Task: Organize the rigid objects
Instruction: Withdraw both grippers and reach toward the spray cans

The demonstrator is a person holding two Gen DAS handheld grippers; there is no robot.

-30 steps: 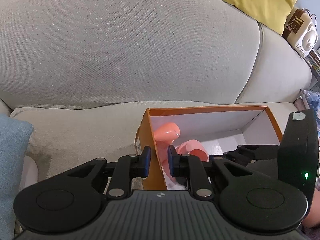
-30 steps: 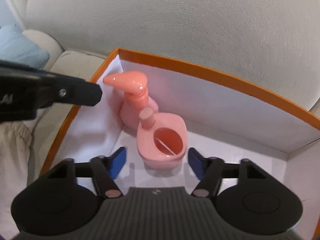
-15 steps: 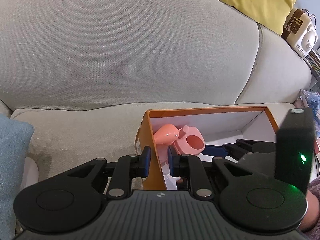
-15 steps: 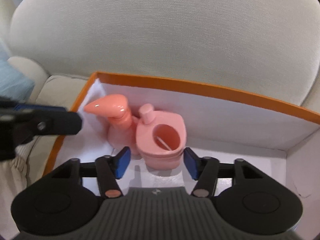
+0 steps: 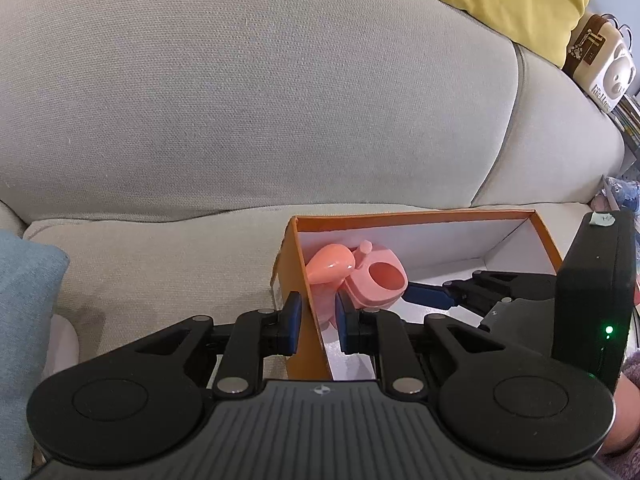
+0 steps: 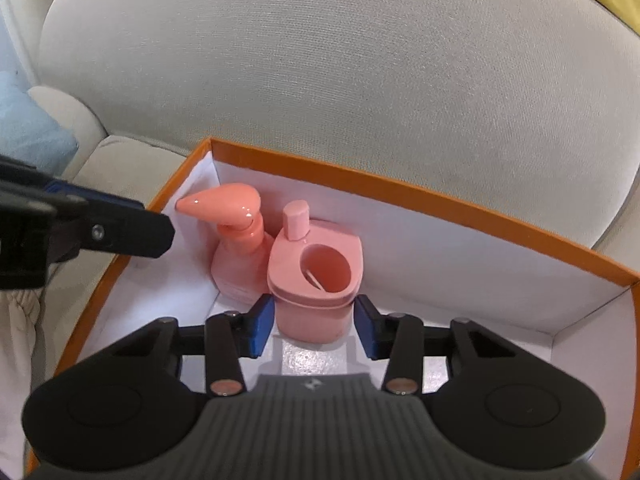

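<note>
An orange box (image 5: 416,216) with a white inside sits on the sofa seat. My left gripper (image 5: 317,316) is shut on its left wall. In the box's far left corner stand a pink pump bottle (image 6: 236,256) and, touching its right side, a pink cup-like holder (image 6: 316,280) with a round hole in its lid. My right gripper (image 6: 314,320) reaches into the box. Its jaws are closing with the holder's lower part between the blue pads, and thin gaps still show on both sides. One of the right fingers (image 5: 428,294) shows in the left wrist view.
The grey sofa back (image 5: 280,100) rises right behind the box. A blue cushion (image 5: 24,300) lies at the left, a yellow cushion (image 5: 500,0) at the top right, and a panda-faced container (image 5: 600,68) beside it. The box floor (image 6: 460,304) to the holder's right is bare.
The holder has gone from in front of the pump bottle to beside it in the corner. The right jaws have narrowed around it. The left gripper has kept still on the wall.
</note>
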